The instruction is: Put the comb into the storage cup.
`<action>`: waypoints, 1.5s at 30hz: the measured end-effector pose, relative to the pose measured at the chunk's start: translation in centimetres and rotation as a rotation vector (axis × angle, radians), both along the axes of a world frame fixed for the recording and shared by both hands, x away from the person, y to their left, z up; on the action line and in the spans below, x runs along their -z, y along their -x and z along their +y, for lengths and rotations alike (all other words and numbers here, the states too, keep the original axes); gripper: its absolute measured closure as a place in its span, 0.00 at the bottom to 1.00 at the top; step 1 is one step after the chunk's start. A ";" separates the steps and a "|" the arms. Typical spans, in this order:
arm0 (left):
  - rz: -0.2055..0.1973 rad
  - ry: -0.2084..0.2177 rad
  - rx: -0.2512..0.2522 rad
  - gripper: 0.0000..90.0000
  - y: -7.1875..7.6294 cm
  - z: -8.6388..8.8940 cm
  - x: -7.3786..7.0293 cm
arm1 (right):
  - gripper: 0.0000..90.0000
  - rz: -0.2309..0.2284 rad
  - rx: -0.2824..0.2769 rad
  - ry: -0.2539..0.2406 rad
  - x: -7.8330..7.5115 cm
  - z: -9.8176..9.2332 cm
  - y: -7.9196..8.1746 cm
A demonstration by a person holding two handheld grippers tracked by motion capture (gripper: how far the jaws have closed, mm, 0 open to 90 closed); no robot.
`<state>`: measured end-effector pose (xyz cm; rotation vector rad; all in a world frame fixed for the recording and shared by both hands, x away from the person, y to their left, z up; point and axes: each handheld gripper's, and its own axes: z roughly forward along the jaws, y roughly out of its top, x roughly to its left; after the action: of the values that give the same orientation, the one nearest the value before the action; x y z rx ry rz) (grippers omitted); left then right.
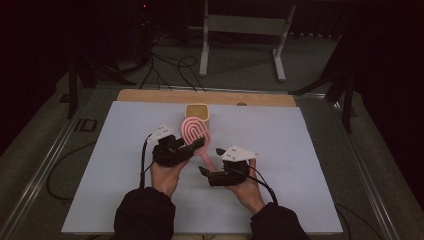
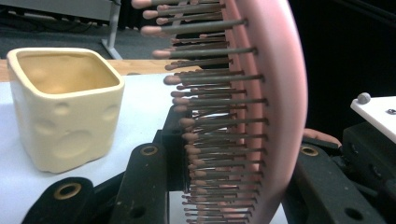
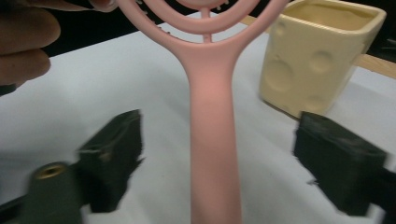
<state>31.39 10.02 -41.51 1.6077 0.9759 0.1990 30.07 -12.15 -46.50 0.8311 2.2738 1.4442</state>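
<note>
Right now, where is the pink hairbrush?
In the high view the pink hairbrush sits mid-table, its head clamped by the left gripper, just in front of the cream square cup.

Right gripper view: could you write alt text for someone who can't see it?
A pink hairbrush handle runs up the middle between two open black gripper fingers, which stand apart from it on either side. A cream square cup with round dimples sits on the white table at upper right.

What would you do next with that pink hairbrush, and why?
Probably close the right gripper on the hairbrush's handle: its fingers stand open on either side of it, not touching, while the left gripper clamps the brush head.
</note>
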 end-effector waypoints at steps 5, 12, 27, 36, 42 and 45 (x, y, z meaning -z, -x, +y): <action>-0.005 0.001 -0.005 0.72 -0.1 0.2 -0.1 | 0.10 0.012 0.008 0.004 0.1 0.0 -0.1; -0.015 -0.001 -0.013 0.72 -0.2 0.7 -0.5 | 0.10 0.025 0.018 0.033 0.1 -0.2 -0.3; -0.033 -0.009 -0.034 0.72 -0.6 2.0 -1.4 | 0.10 0.013 0.039 0.060 -0.8 -2.0 -0.3; -0.043 -0.008 -0.057 0.72 -1.2 2.9 -2.3 | 0.10 0.018 0.057 0.055 -1.3 -4.7 -0.2; -0.044 -0.012 -0.065 0.72 -1.4 3.2 -2.5 | 0.10 0.031 0.087 0.050 -1.0 -7.0 0.0; -0.048 -0.013 -0.068 0.72 -1.5 3.4 -2.6 | 0.10 0.023 0.097 0.048 -0.7 -7.6 0.2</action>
<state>32.85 13.40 -38.90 1.5755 0.9947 0.2894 29.87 -19.76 -45.78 0.9345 2.2420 1.3395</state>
